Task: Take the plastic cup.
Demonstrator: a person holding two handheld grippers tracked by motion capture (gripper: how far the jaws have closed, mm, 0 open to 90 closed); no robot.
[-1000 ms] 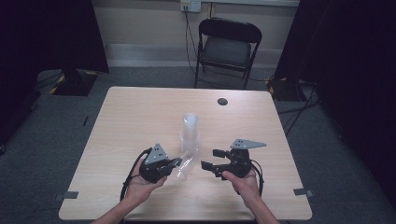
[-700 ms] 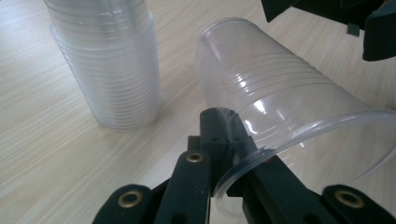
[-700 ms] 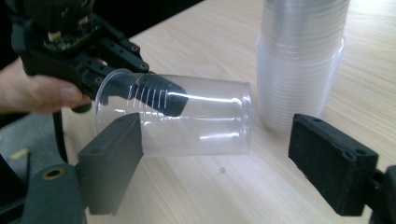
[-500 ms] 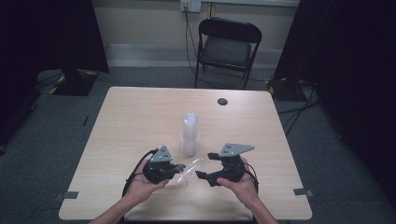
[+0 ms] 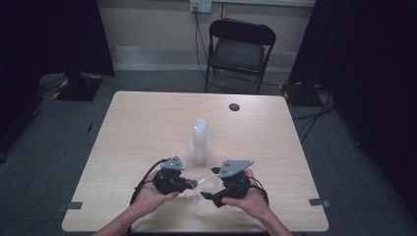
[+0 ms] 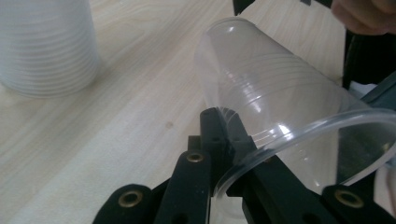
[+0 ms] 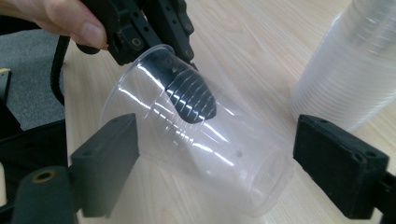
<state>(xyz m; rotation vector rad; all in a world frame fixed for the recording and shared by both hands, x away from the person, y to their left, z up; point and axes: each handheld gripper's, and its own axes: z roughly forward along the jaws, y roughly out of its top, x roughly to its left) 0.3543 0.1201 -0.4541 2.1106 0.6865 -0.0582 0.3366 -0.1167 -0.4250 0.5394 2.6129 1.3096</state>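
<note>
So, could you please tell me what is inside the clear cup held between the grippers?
One ribbed jaw of the left gripper sits inside the clear cup, pinching its rim. No liquid shows. The right gripper is open around its base.

Stack of cups [image 5: 199, 140] stands upright on the table [image 5: 137, 123] near its middle; a small round object [image 5: 234, 106], too small to identify, lies behind it toward the far edge, and a chair [image 5: 239, 49] stands on the floor beyond that edge. In front of the stack, near the table's front edge, a single cup [image 6: 280, 112] lies tilted between the left gripper [image 5: 189, 184] on its left and the right gripper [image 5: 209, 183] on its right. One left jaw sits inside the cup's rim; the right jaws stand on either side of its base, apparently apart from it.
</note>
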